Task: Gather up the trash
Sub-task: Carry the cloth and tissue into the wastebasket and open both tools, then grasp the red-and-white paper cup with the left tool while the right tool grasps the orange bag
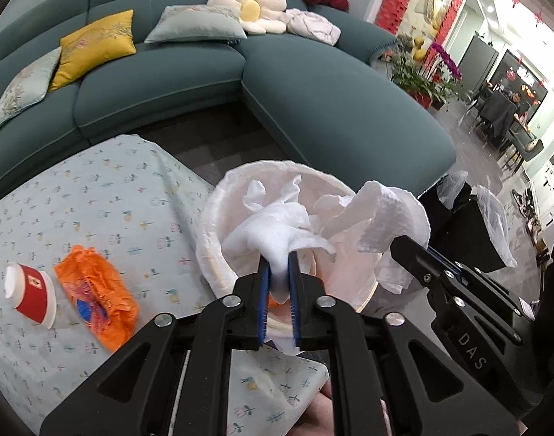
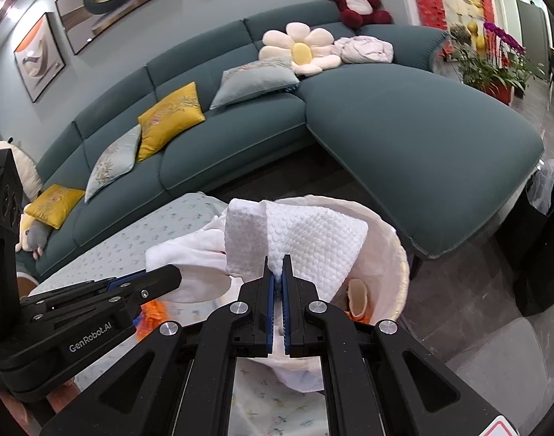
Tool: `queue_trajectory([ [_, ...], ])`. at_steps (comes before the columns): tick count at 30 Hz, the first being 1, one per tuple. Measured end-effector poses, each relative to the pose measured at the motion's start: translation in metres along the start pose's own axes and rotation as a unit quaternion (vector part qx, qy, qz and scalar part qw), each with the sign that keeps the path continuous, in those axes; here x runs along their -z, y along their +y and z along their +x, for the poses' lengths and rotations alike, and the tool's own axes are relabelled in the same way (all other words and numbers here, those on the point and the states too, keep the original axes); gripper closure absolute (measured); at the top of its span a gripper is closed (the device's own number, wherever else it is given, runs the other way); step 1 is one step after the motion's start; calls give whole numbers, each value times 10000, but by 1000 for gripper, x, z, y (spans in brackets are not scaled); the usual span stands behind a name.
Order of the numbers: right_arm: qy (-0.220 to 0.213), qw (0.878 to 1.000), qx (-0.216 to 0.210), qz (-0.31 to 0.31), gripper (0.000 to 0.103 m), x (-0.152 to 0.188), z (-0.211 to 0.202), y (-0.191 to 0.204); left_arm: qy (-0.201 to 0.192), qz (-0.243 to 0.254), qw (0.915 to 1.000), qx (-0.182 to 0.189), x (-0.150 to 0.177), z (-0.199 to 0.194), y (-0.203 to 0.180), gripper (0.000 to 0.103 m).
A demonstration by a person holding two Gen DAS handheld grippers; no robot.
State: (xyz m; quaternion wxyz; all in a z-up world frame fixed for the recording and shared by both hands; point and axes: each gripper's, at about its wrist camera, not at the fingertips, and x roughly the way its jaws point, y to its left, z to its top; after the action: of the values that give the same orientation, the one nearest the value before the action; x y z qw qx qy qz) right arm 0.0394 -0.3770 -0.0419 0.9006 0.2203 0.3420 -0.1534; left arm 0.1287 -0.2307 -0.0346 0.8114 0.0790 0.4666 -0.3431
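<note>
My left gripper point(image 1: 279, 258) is shut on a smooth white tissue point(image 1: 273, 232) and holds it over the white-lined trash bin point(image 1: 211, 218). My right gripper point(image 2: 276, 259) is shut on a dimpled white paper towel point(image 2: 313, 239) over the same bin point(image 2: 397, 254). In the left wrist view the right gripper point(image 1: 408, 245) and its paper towel point(image 1: 382, 214) are at the right. In the right wrist view the left gripper point(image 2: 168, 276) is at the left. A red paper cup point(image 1: 31, 294) on its side and an orange wrapper point(image 1: 99, 290) lie on the table.
The table has a light floral cloth point(image 1: 95, 200). A teal sofa point(image 1: 313, 101) with cushions stands behind it. A black bin with a clear bag point(image 1: 473, 218) stands on the floor to the right. Some trash lies inside the white bin point(image 2: 358, 296).
</note>
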Motion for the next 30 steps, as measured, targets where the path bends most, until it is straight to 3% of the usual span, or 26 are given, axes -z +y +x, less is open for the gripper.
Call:
queue_trajectory([
  [1,14,10000,19,13,99,0,2,-3,34,-21,10000,-6,0,4,-2,89],
  [3,44,10000,56,21,98,0,6,-6,38,-27,10000,-23,-2,9,-5,73],
  [5,44,9999,96,46,93,0,9,-9,14,-22,10000,-85,-2,10,-6,64],
  [10,99,9999,95,80,89,1,15,-11,64,-115,9997,-201,2,13,2,58],
  [13,66,9999,82,61,79,1,14,-7,78,-187,9994,-273,3,12,10,57],
  [16,75,10000,42,12,78,1,14,0,44,-291,9990,-340,6,7,19,55],
  [20,83,9999,-3,-73,74,1,12,12,-103,-482,9976,-477,9,-4,35,45],
  [30,165,9989,-208,-382,66,10,11,60,-234,-1029,9917,-736,26,-30,89,43],
])
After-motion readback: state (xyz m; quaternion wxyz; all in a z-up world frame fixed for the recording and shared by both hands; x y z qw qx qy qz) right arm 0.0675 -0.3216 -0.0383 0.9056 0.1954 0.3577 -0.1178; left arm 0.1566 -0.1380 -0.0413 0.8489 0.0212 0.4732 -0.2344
